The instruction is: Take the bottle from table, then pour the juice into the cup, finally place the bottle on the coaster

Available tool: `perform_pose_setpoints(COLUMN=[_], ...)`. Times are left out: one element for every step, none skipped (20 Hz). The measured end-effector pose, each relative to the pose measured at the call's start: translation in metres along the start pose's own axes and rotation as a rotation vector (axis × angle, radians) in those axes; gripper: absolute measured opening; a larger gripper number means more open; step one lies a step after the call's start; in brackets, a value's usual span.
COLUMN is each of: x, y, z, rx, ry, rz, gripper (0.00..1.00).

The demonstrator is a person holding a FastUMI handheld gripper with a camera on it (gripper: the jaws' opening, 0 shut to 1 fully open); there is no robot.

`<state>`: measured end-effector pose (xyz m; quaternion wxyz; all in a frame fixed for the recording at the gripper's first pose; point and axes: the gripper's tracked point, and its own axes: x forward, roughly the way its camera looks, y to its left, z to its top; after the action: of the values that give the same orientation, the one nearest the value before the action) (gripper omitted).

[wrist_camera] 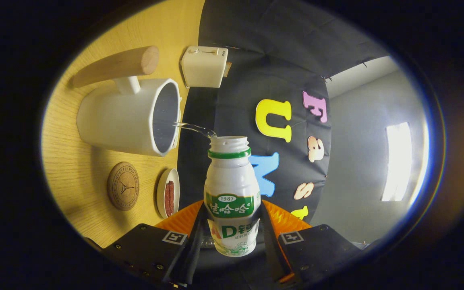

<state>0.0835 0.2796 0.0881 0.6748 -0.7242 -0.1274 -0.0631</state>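
Wooden desk [75,169] w/ cork coaster [123,186], white cup [123,121] above it, small dish [168,198] just beside coaster. Clear stream from open bottle [231,193] into cup mouth. Bottle clamped btwn both fingers of hand-held gripper [232,237], tilted toward cup.
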Motion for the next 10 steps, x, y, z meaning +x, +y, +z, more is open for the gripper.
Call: perform_pose_setpoints(x=[-0.0004, -0.0001, -0.0001, -0.0005, -0.0005, -0.0014, -0.0020, -0.0024, -0.0026, -0.0019], y=[-0.0006, -0.0008, -0.0009, -0.0003, -0.0003, -0.0004, -0.0008, -0.0016, -0.0019, -0.0028], z=[0.0005, 0.0004, 0.0022, 0.0020, 0.0021, 0.0037, 0.0044, 0.0051, 0.0049, 0.0062], rx=[-0.003, -0.004, -0.007, -0.012, -0.016, -0.023, -0.030, -0.038, -0.043, -0.047], ry=[-0.001, -0.003, -0.005, -0.006, -0.009, -0.012, -0.015, -0.018, -0.021, -0.022], rz=[-0.002, -0.004, -0.005, -0.007, -0.009, -0.010, -0.012, -0.015, -0.017, -0.019], gripper=[0.69, 0.69, 0.69, 0.69, 0.69, 0.69, 0.69, 0.69, 0.69, 0.69])
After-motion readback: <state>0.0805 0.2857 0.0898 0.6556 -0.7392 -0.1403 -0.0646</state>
